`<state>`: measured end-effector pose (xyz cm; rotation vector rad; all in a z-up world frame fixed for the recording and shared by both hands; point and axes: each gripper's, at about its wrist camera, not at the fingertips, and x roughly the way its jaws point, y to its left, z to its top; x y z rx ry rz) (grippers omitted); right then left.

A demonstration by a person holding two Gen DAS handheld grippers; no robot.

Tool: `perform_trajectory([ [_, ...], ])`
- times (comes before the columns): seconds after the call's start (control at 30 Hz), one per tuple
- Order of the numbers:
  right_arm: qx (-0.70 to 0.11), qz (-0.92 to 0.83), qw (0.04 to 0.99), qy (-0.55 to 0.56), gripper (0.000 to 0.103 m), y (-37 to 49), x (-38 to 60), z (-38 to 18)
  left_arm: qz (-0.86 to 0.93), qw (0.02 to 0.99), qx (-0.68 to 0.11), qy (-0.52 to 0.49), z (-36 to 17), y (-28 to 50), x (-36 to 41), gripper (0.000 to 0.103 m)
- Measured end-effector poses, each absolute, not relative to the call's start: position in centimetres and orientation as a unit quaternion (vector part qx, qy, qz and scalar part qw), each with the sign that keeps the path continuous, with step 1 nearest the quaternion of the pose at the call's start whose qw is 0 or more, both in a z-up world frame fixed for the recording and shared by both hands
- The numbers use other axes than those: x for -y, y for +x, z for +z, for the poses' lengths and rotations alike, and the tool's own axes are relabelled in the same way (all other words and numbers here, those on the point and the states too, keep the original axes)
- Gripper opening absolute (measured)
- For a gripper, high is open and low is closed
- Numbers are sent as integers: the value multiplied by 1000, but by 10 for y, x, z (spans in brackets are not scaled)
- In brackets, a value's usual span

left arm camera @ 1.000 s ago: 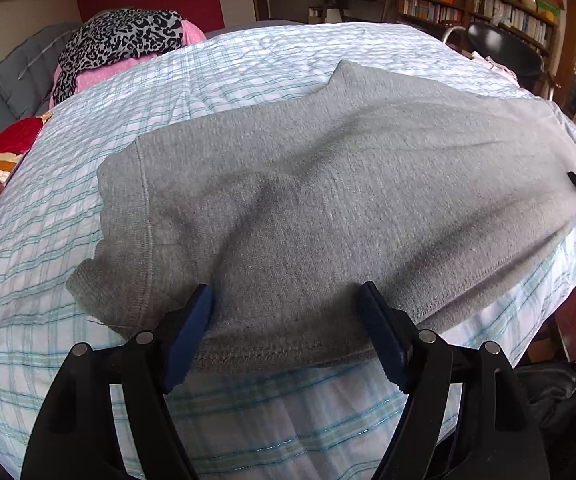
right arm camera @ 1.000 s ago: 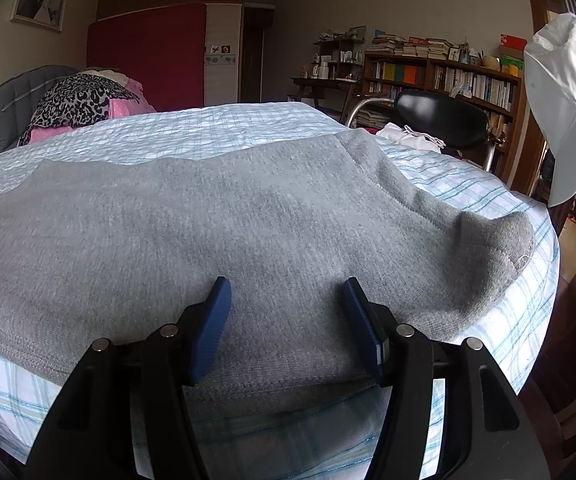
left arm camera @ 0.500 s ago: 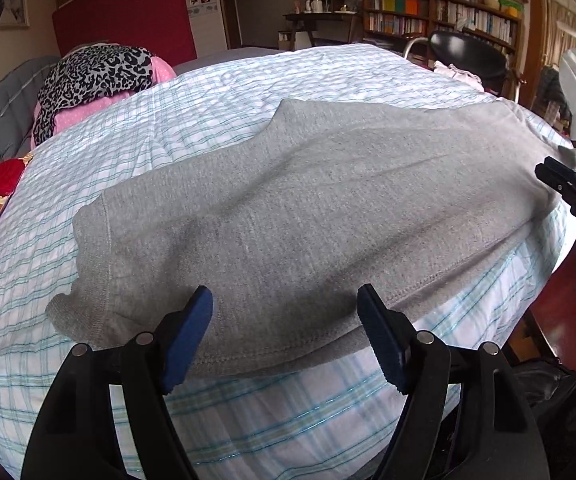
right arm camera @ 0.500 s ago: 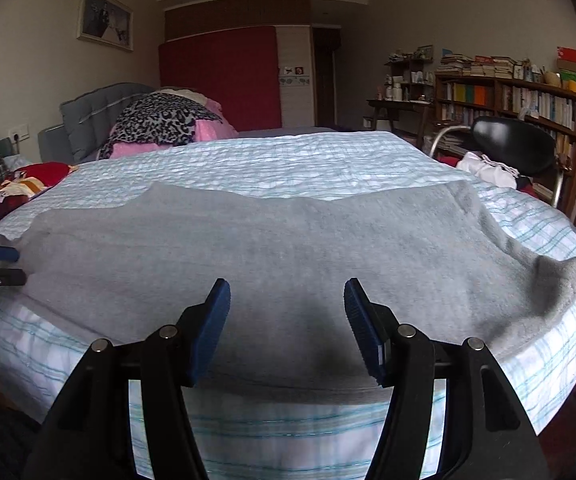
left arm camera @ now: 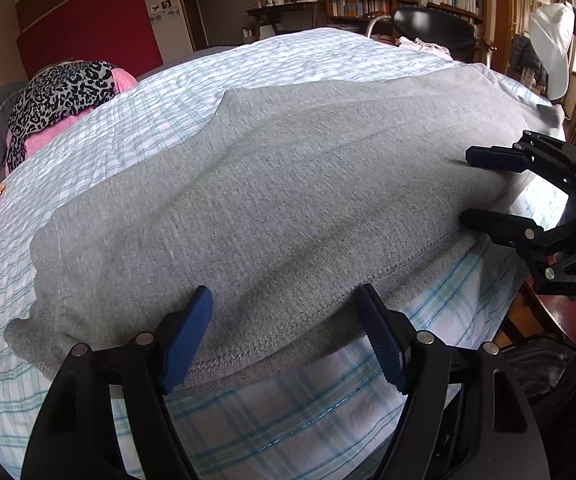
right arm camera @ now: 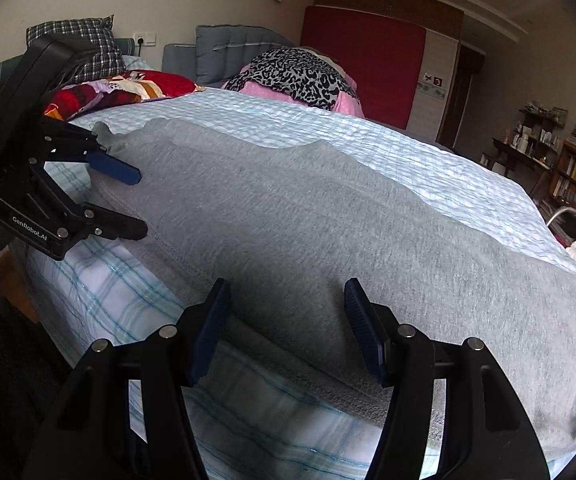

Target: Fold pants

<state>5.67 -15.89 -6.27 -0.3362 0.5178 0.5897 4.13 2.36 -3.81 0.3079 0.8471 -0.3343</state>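
Pants (left arm camera: 288, 184), grey and knitted, lie spread flat lengthwise along the near edge of the bed (left arm camera: 296, 60), one stitched hem running just above the drop of the mattress. Laid out smooth like this, they look ready for a fold, which I judge has not begun: no layer is doubled over yet. The bed itself is covered with a pale checked sheet (right arm camera: 428, 168), and its broad flat top serves as the working surface. Further back sit a pile of pillows, among them a leopard-print one (right arm camera: 300, 72) on pink, well apart from the pants and out of the way.

Both tools hover at the near hem, probably so that each can take one end of that edge and carry it across. The left tongs (left arm camera: 283, 336) stand wide, tips just above the hem near the waistband end, with nothing between the pads. The right tongs (right arm camera: 285, 320) are also parted, a little less, over the cloth closer to the leg end, and grip nothing.
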Motion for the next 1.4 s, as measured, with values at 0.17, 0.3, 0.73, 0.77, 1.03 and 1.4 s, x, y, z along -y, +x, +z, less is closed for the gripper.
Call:
perform_trajectory([
  [0.17,-242,301,898,-209,51,55,147,-67,-179,880,-400,182,-41,40,-14,58],
  [0.3,-241,311,894,-215,20,56,143,-68,-192,878,-391,198,-39,36,-8,32],
  [0.73,-261,337,887,-179,13,45,152,-63,-231,868,-380,220,-28,11,-14,17],
  [0.77,-264,338,885,-180,17,46,151,-68,-231,864,-388,222,-33,12,-14,20],
  [1.03,-266,353,893,-83,52,49,183,-47,-275,877,-359,162,-7,9,-19,52],
  [1.4,-286,130,949,-39,52,88,266,-63,-241,877,-399,114,-35,66,6,54],
])
